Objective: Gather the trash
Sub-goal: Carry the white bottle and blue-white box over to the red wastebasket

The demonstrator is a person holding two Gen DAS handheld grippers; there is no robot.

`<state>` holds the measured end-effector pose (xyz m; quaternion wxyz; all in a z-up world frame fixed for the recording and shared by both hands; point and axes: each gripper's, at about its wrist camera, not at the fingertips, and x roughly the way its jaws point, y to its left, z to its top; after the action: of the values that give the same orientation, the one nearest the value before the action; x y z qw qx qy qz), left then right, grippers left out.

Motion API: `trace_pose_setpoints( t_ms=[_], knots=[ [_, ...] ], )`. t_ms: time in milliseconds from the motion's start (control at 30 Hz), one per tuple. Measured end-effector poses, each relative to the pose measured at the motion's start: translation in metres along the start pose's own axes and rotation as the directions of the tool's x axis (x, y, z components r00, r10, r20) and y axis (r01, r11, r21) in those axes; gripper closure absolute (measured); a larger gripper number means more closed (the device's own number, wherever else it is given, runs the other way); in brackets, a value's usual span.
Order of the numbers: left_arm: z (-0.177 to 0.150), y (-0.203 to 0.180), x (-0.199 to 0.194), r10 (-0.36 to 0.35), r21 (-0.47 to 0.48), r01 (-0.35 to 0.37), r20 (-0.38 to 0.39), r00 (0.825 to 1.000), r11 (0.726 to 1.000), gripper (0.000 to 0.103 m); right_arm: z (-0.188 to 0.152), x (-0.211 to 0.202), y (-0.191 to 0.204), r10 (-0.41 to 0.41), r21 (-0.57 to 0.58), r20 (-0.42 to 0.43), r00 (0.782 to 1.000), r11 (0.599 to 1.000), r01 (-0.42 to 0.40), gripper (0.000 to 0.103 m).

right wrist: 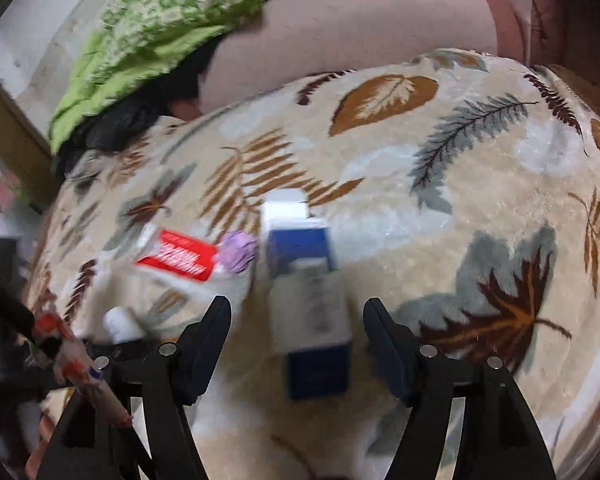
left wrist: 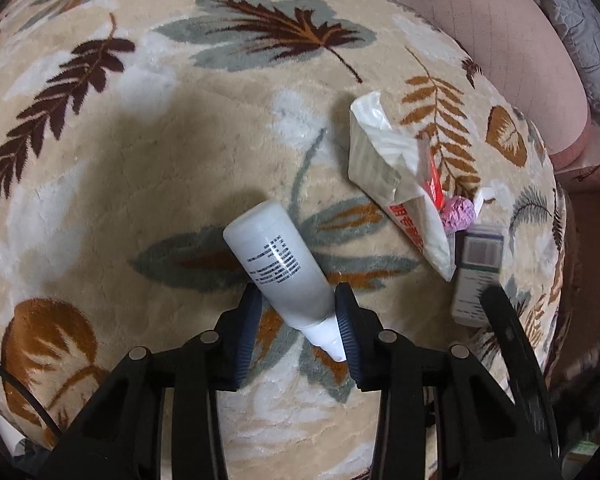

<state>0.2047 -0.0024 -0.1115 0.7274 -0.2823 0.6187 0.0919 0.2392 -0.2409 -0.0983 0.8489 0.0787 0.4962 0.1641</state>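
Our left claw [left wrist: 296, 312] grips the white bottle [left wrist: 278, 266] on the rug [left wrist: 140, 152]. Our right claw [right wrist: 296, 320] hangs open over the blue box [right wrist: 308, 292].

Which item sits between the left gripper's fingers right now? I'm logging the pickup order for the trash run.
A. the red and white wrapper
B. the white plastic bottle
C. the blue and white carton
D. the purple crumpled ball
B: in the left wrist view the left gripper has its fingers on either side of the white plastic bottle, near its neck.
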Motion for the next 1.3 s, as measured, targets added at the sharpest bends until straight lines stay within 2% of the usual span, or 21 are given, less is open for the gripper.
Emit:
trace_pose_setpoints(
  t_ms=[33, 100, 167, 267, 400, 533, 600, 700, 867, 1100, 1300],
  knots=[
    [0.0, 0.002, 0.001, -0.003, -0.007, 0.003, -0.004, 1.0, 1.0, 0.064, 0.002, 0.006, -0.002, 0.004, 0.008, -0.017, 1.0, 1.0, -0.004, 0.031],
    [-0.001, 0.001, 0.0, -0.003, -0.006, 0.003, -0.006, 1.0, 1.0, 0.064, 0.001, 0.013, -0.008, 0.043, 0.056, -0.029, 0.999, 0.998, -0.042, 0.053],
    [-0.003, -0.001, -0.002, 0.0, 0.007, 0.0, -0.007, 1.0, 1.0, 0.068, -0.004, 0.013, -0.006, 0.076, 0.066, -0.031, 0.997, 0.995, -0.073, 0.06],
    [-0.006, -0.006, -0.003, 0.008, 0.045, -0.008, -0.014, 1.0, 0.999, 0.069, -0.016, 0.0, 0.003, 0.031, 0.039, -0.005, 1.0, 0.999, -0.031, 0.064],
    [-0.01, -0.011, -0.006, 0.01, 0.068, -0.009, -0.019, 1.0, 0.998, 0.07, -0.041, -0.038, 0.005, 0.033, 0.081, 0.06, 0.998, 0.996, -0.038, 0.066],
    [-0.025, -0.025, -0.018, -0.047, 0.13, 0.049, -0.02, 0.999, 0.99, 0.07, -0.079, -0.088, 0.006, 0.047, 0.142, 0.137, 0.989, 0.988, -0.067, 0.066],
    [-0.036, -0.034, -0.031, -0.109, 0.178, 0.108, -0.007, 0.994, 0.978, 0.07, -0.098, -0.114, 0.005, 0.032, 0.163, 0.18, 0.983, 0.985, -0.062, 0.066],
    [-0.055, -0.052, -0.052, -0.187, 0.284, 0.176, 0.012, 0.982, 0.943, 0.07, -0.128, -0.153, -0.004, 0.026, 0.226, 0.249, 0.968, 0.971, -0.084, 0.066],
    [-0.092, -0.075, -0.084, -0.341, 0.423, 0.315, -0.015, 0.94, 0.85, 0.07, -0.17, -0.206, -0.011, -0.015, 0.284, 0.34, 0.94, 0.955, -0.088, 0.066],
    [-0.141, -0.088, -0.113, -0.422, 0.536, 0.368, -0.023, 0.906, 0.76, 0.07, -0.212, -0.267, -0.007, -0.046, 0.311, 0.431, 0.901, 0.945, -0.101, 0.066],
    [-0.192, -0.059, -0.156, -0.481, 0.582, 0.388, 0.008, 0.876, 0.715, 0.07, -0.237, -0.3, 0.001, -0.019, 0.275, 0.482, 0.876, 0.953, -0.13, 0.066]
  ],
)
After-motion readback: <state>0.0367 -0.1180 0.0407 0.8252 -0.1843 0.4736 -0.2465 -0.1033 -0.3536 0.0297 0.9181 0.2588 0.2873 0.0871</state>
